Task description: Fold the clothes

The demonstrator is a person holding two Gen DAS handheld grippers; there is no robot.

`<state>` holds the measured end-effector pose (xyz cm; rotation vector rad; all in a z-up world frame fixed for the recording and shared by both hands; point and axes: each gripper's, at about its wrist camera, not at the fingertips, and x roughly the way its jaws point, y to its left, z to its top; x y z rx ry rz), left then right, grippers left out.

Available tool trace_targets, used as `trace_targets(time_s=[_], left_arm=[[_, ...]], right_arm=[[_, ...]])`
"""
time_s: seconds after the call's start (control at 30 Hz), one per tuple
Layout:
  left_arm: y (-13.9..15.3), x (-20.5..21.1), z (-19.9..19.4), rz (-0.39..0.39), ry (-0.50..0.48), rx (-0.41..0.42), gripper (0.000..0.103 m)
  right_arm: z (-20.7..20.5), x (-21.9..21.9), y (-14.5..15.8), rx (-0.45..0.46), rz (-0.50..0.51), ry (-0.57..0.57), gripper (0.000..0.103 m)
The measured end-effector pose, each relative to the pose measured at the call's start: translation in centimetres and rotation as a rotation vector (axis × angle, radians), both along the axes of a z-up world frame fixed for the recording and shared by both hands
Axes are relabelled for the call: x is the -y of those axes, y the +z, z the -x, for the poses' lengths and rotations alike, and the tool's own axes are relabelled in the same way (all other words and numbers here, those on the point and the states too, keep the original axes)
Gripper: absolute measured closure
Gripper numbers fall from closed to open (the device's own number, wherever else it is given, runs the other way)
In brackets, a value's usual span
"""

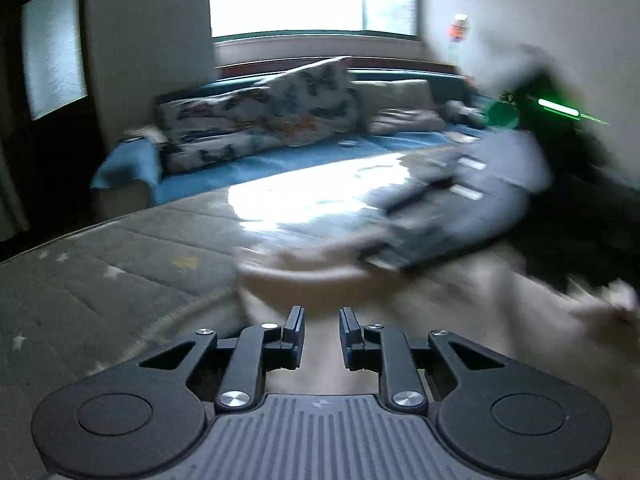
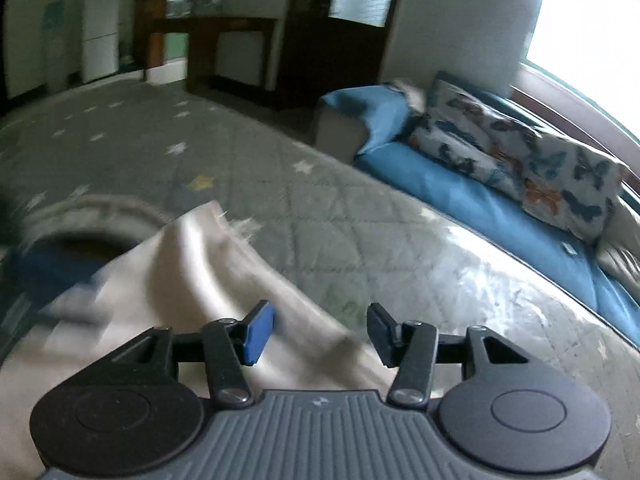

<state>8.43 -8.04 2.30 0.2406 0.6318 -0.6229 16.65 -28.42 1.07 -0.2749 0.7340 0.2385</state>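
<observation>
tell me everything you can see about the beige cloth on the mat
The beige cloth is a pale cream woven fabric, plain, with a frayed, thready edge at its far corner. It lies loosely rumpled in soft folds on the grey quilted star mat, not yet folded. The open right claw sits over its near edge without gripping it; the open left claw hovers above it. Motion blur hides finer detail.

black left gripper (image 1: 321,330), blue-padded right gripper (image 2: 322,334)
</observation>
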Motion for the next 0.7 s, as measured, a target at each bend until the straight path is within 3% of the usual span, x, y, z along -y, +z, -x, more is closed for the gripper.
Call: trace_targets(time_s=[0.1,0.27,0.37,0.53,0.7], left_arm=[[-0.8,0.6,1.2,-0.03,-0.054,-0.033,0.082],[-1.4,0.7,1.3,-0.036,-0.049,-0.052,0.08],[-1.2,0.1,0.9,-0.01,-0.026,-0.055,0.079],[-1.4,-0.5,1.3,-0.036,-0.009,-0.058,0.078],[-1.1,-0.6,2.2,-0.041,0.015,-0.049,0.077]], right_arm=[[-1.5,0.3,-0.1,0.012,-0.01,-0.068,0.041],[-2.0,1.9,1.0,0.003,-0.05,-0.125,0.042],[0.0,3.2,2.3,-0.029,-0.117,-0.089,0.042],[5.0,6.1,2.8,-0.075,-0.197,-0.044,0.043],[10.5,6.5,1.6,-0.067,-0.126,0.0,0.049]])
